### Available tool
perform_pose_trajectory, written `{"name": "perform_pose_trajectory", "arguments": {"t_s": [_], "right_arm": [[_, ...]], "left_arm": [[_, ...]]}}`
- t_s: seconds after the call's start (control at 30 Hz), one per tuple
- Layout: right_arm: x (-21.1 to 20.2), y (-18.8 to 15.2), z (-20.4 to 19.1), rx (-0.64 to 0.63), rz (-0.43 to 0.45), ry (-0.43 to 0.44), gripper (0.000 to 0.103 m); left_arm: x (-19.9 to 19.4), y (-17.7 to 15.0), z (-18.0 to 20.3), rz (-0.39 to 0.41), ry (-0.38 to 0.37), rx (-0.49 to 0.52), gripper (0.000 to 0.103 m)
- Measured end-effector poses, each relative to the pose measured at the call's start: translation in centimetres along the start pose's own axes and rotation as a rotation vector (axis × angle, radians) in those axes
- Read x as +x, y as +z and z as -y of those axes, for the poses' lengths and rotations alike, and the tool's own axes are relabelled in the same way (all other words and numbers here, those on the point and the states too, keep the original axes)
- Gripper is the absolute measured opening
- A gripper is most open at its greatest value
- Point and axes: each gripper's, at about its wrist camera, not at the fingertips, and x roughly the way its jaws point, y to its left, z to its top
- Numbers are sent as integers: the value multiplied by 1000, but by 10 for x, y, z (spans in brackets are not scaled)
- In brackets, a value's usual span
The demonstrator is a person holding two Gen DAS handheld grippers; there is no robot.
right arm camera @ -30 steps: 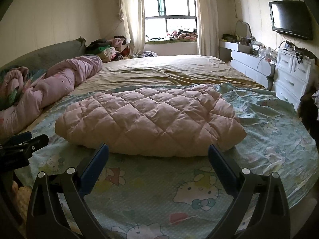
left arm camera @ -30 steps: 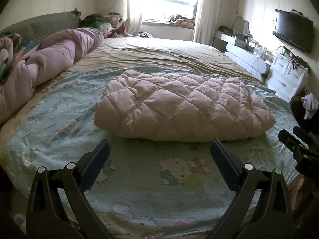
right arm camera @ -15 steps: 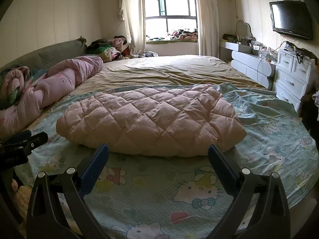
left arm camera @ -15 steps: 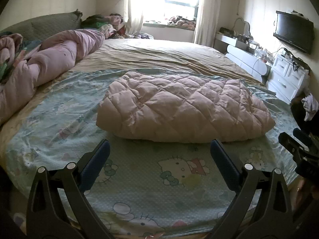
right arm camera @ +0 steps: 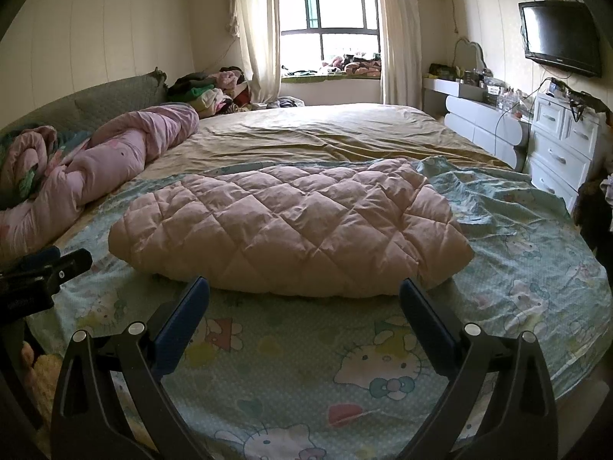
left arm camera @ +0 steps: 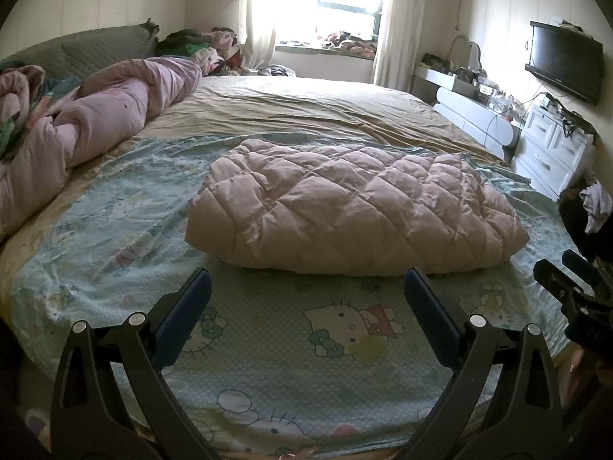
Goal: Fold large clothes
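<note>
Lying straight ahead of both wide-open, empty claws, the folded pink quilted garment (left arm camera: pixel 352 207) stretches crosswise on the bed (left arm camera: pixel 268 352), its left end nearer the left claw (left arm camera: pixel 306 299), its right end nearer the right claw (right arm camera: pixel 304 306).

Between the fingers: both grippers' blue-padded jaws stand wide apart, only bare cartoon-print blue sheet (left arm camera: pixel 268 349) there.
Ahead of the fingertips: puffy folded pink quilted garment (left arm camera: pixel 352 211) blocks the way.
Left of the left fingers: open sheet, then rumpled pink duvet roll (left arm camera: pixel 95 122).
Right of the right fingers: bare sheet (right arm camera: pixel 536 287) to the edge.
</note>
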Motion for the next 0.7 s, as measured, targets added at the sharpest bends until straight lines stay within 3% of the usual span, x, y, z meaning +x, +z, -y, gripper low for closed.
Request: {"name": "perform_pose_trajectory", "arguments": {"t_s": [0.7], "right_arm": [[-2, -1, -1, -2, -2, 1, 99]], "left_arm": [[-2, 1, 0, 3, -1, 5, 94]]}}
